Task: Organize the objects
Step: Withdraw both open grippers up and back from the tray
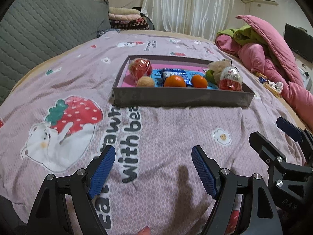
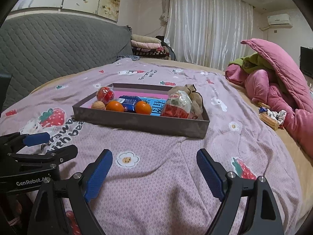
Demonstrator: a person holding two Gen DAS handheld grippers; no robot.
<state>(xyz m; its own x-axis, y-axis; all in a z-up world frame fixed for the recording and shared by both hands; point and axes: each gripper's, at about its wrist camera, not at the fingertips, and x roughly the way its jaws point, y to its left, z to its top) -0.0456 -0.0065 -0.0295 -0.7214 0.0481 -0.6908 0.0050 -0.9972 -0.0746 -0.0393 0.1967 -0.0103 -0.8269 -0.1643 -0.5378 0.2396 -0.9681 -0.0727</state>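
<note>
Pink-lilac strawberry bedspread (image 1: 166, 137) everywhere, and our grey tray (image 1: 182, 98) sits on it straight ahead of both grippers, well apart from the fingertips. We've got the left gripper (image 1: 153, 152) low over the bed with its blue fingers (image 1: 101, 172) spread wide and nothing between them. Same deal with the right gripper (image 2: 154, 156): fingers (image 2: 209, 174) wide, empty, with just the flower print under the gap. The two grippers sit side by side, each one showing at the edge of the other's camera. Inside the tray we see two oranges (image 1: 174, 81) near the front wall, a walnut (image 1: 145, 82) to their left, a red wrapped ball (image 1: 140, 68) behind that, a blue snack pack (image 2: 129, 101) in the middle, and a plastic egg toy (image 1: 230, 78) at the right end beside a beige pouch (image 2: 193, 98). A pink quilt (image 2: 273, 82) is heaped off to the right.
</note>
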